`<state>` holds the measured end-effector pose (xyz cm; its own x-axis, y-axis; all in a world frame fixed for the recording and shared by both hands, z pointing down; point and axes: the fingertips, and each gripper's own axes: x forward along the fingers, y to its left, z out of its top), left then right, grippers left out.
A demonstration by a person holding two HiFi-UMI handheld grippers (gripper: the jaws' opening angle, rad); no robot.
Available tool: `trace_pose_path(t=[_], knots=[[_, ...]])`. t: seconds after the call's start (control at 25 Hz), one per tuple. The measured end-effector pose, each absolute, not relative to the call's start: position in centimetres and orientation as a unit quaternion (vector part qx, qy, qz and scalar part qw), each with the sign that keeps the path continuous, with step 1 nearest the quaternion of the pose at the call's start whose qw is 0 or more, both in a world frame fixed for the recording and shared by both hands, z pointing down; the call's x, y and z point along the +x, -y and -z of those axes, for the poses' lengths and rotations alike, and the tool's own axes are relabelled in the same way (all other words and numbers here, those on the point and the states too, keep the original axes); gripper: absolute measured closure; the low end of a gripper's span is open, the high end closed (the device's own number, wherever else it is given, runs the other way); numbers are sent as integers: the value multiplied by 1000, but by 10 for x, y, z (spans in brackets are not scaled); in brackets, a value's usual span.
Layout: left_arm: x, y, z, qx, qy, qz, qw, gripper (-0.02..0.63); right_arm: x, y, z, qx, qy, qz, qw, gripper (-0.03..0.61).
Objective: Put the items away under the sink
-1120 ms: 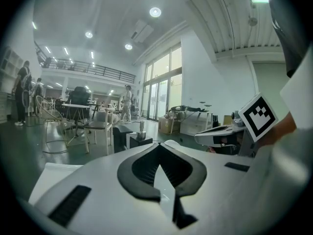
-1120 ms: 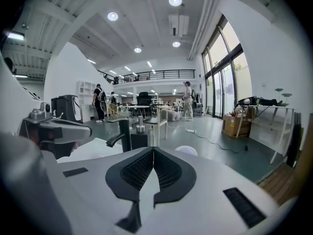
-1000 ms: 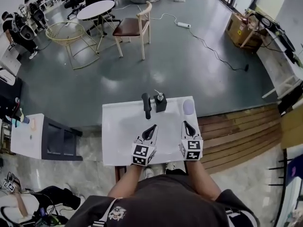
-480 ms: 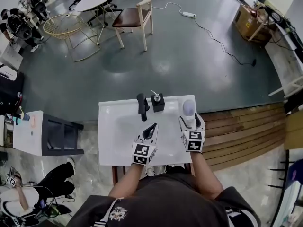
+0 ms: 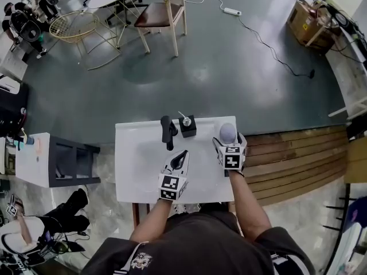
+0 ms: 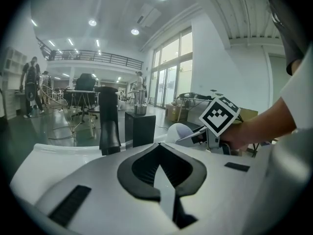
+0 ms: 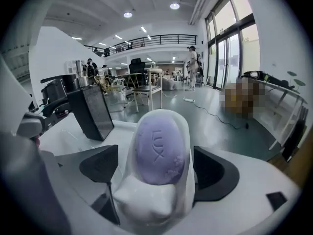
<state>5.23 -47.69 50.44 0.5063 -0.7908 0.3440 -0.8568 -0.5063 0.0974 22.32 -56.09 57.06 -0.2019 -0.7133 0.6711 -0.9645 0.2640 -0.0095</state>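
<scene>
Your right gripper [image 5: 229,142] has come forward to the back right corner of the sink [image 5: 129,171] since the earlier frame, its jaws just opening. Your left gripper [image 5: 182,156] sits much where it was.

Head view — faucet [image 5: 167,132] and black dispenser [image 5: 187,125] stand side by side at the back edge. Purple soap [image 5: 228,132] lies at the right corner, with the right gripper's jaws to either side of it. Left gripper is over the basin, pointing toward the faucet.

Left gripper view — jaws closed tip to tip, nothing between them. Faucet and dispenser are ahead, right gripper off to the right.

Right gripper view — jaws spread wide. The soap rests in its white dish [image 7: 151,199], which stands between them. The pads do not appear to press on the dish, so you have no grip yet.

Progress, as judged: nothing stowed. Soap and dispenser are both on the sink top, and the space beneath shows in no view. Left to do: close on the dish, carry it below, then take the dispenser.
</scene>
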Motion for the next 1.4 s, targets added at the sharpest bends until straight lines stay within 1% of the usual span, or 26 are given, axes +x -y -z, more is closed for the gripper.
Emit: trace_pose_path(t=[0.28,0.52,0.8,0.96,1.4], knots=[[53,477,-512,853,485,-132,141,607,230,575,-586,566,716,-252,323,112],[55,482,-510,854,484,-132,139,607,221,575,-593,552,717,-262,337,114],[55,479,-513,854,483,-135,139,607,225,577,-594,555,718,-267,323,114],[55,475,-507,856,479,-150,119,607,223,572,-590,552,721,-271,320,114],[40,458,-493,860,478,-142,109,607,206,544,-545,554,744,-238,287,115]])
